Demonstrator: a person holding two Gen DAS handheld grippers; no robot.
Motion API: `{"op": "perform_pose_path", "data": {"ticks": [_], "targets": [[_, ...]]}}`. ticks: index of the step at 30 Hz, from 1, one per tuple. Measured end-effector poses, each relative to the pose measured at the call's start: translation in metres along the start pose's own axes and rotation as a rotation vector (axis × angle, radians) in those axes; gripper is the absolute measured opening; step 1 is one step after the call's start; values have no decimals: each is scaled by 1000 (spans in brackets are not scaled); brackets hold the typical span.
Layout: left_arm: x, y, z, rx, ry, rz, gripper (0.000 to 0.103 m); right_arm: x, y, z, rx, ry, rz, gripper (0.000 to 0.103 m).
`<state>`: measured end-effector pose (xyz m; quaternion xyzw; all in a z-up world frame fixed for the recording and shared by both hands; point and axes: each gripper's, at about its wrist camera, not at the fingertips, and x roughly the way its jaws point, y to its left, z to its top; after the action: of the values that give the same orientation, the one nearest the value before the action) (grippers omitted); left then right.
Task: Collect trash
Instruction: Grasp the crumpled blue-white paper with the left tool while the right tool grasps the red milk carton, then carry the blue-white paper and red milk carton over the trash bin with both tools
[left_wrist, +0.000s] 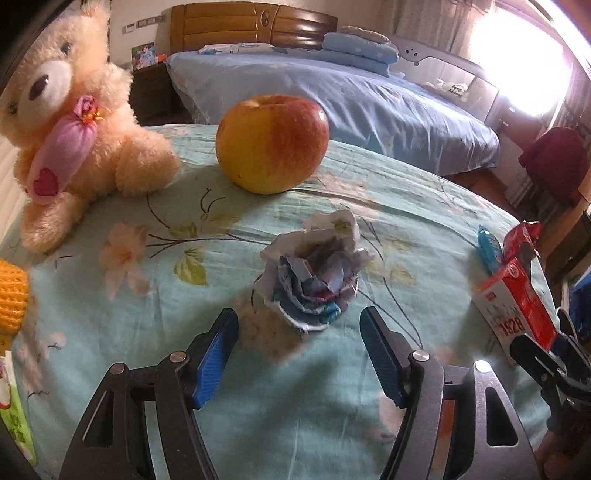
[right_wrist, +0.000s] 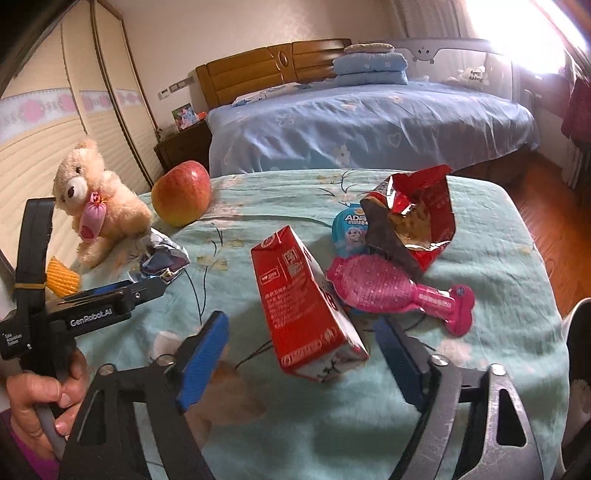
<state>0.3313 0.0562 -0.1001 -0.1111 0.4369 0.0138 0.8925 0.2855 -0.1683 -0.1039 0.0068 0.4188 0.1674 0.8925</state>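
L gripper (left_wrist: 299, 328): hanging w/ jaws apart, nothing pressing btwn pads
Crumpled wrapper (left_wrist: 314, 273): lying just ahead, on floral sheet (left_wrist: 221, 369)
Apple (left_wrist: 272, 143): sitting behind it
Teddy bear (left_wrist: 74, 129): sitting far left
Red carton (left_wrist: 517, 299): lying at right

Teddy bear (left_wrist: 70, 122) beside apple (left_wrist: 272, 142); blue bed (left_wrist: 332, 96) behind.
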Motion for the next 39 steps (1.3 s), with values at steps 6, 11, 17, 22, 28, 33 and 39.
{"op": "perform_pose_path", "data": {"ticks": [6,11,17,22,28,33,39], "targets": [[8,-1,2,4,-16,-15,25,10,-2,-1,9,29,-22,38],[5,-2,-4,4,-24,-48,21,-1,-5,-6,17,6,-10,37],[-12,-14,-23,29,-21,-88,20,-20,-9,-17,41,-9,6,37],[-28,-31,-40,60,-13,-126,20,-40,-15,-27,64,-23,7,37],[-45,-51,-57,105,-4,-165,20,-61,-24,-40,90,-38,-6,37],[-58,-72,-70,150,1,-198,20,-78,-38,-50,120,-51,-26,37],[-65,-94,-80,192,16,-230,20,-91,-52,-58,145,-61,-49,37]]}}
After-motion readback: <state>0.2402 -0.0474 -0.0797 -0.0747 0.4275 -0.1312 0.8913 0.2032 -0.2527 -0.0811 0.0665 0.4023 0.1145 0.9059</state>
